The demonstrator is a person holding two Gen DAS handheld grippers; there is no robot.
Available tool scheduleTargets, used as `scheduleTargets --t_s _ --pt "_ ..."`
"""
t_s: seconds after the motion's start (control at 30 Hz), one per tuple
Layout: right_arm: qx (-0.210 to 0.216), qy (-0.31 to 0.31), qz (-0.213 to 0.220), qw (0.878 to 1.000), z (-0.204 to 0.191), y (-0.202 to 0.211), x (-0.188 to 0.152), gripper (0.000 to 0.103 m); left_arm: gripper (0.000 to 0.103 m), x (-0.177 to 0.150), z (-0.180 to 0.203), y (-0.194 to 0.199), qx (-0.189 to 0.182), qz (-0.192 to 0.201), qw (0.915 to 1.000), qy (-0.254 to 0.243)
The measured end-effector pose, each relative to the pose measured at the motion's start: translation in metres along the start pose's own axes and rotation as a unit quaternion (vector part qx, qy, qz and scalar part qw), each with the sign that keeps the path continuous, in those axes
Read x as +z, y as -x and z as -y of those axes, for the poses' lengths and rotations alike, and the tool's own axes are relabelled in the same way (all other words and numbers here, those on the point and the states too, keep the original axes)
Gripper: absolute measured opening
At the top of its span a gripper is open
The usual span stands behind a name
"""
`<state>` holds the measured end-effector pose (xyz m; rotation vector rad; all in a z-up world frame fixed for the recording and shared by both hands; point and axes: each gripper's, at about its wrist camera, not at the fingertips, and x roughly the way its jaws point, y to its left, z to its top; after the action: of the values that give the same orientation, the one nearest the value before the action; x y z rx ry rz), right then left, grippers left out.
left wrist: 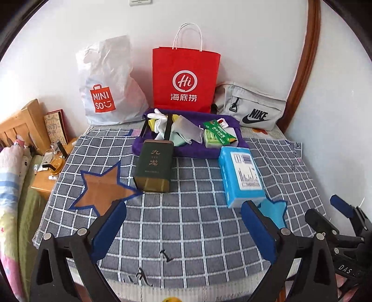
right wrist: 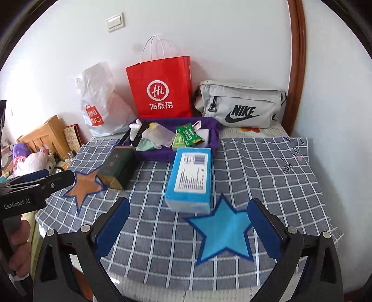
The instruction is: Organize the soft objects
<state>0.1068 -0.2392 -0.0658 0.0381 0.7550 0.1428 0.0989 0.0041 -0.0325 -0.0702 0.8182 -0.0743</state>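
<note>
A bedroom in a home: a wooden headboard (left wrist: 22, 120) with floral bedding (left wrist: 10, 167) and plush toys (right wrist: 30, 158) at the left, a cluttered bedside table (left wrist: 50, 178), shop carrier bags (left wrist: 186, 79) and a grey waist bag (right wrist: 241, 104) against a white wall with a light switch (right wrist: 115, 22).

red paper bag (left wrist: 186, 79) | grey Nike pouch (right wrist: 241, 104) | wall switch (right wrist: 115, 22)

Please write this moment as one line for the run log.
left gripper: open, empty | right gripper: open, empty | green tin, blue tissue pack: on checked cloth | purple tray: full
</note>
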Motion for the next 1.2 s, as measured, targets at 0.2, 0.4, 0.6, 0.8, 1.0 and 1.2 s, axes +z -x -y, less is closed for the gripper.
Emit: scheduleTargets --t_s 0.2,0.4,0.6,0.8,1.0,1.2 --pt "0.0 -0.003 0.013 1.0 0.0 0.031 -0.021 0.1 0.1 -0.019 0.008 0.033 0.014 0.025 0.9996 -0.005" --pt "-0.001 0.012 0.025 1.0 -0.007 0.051 -0.029 0.1 0.1 -0.033 0.01 0.051 0.017 0.036 0.9992 0.003" --pt "0.0 0.013 0.033 0.999 -0.01 0.063 -0.032 0.1 0.1 -0.038 0.016 0.061 0.027 0.045 0.9986 -0.005" --pt "-0.001 0.016 0.038 0.999 -0.014 0.069 -0.034 0.1 0.1 -0.043 0.017 0.064 0.031 0.048 0.9983 -0.007" --pt "-0.001 0.018 0.043 0.999 -0.016 0.076 -0.035 0.1 0.1 -0.046 0.016 0.065 0.029 0.046 0.9985 -0.004" --pt "-0.003 0.017 0.046 0.999 -0.018 0.08 -0.037 0.1 0.1 -0.046 0.016 0.066 0.028 0.047 0.9985 -0.005"
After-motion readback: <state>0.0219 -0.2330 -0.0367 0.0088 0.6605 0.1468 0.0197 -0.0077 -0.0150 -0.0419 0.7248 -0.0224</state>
